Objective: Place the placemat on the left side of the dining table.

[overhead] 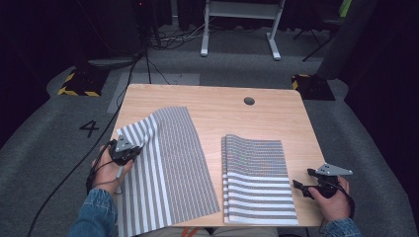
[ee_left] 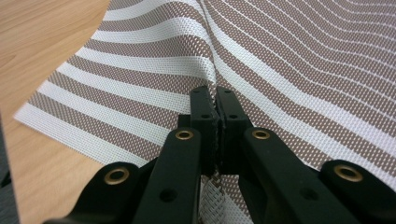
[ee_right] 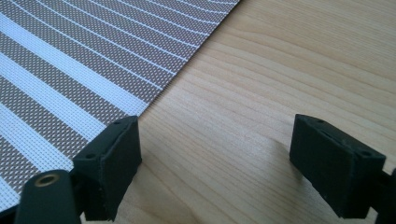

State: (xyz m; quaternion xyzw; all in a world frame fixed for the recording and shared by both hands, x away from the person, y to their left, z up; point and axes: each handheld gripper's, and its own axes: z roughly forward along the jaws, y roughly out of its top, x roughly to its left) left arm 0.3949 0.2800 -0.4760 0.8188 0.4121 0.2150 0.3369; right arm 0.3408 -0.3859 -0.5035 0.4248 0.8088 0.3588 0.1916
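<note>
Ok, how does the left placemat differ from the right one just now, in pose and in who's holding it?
The left placemat is spread open, skewed on the table, its left edge lifted; the right placemat lies flat and square, looking folded or stacked.
The left gripper is shut on the left placemat's edge; the right gripper is open over bare wood beside the right placemat, not gripping it.
Both share brown-and-white stripes.

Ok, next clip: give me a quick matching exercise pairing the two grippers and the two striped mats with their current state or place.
Things:
1. left gripper
2. right gripper
3. left mat
4. right mat

States:
A. lies flat on the table, touched by no gripper
B. open, jaws apart above bare wood beside a mat's edge
C. one edge pinched and lifted, the rest on the table
D. shut on woven striped fabric

Pairs: 1-D, 2-B, 3-C, 4-A
</note>
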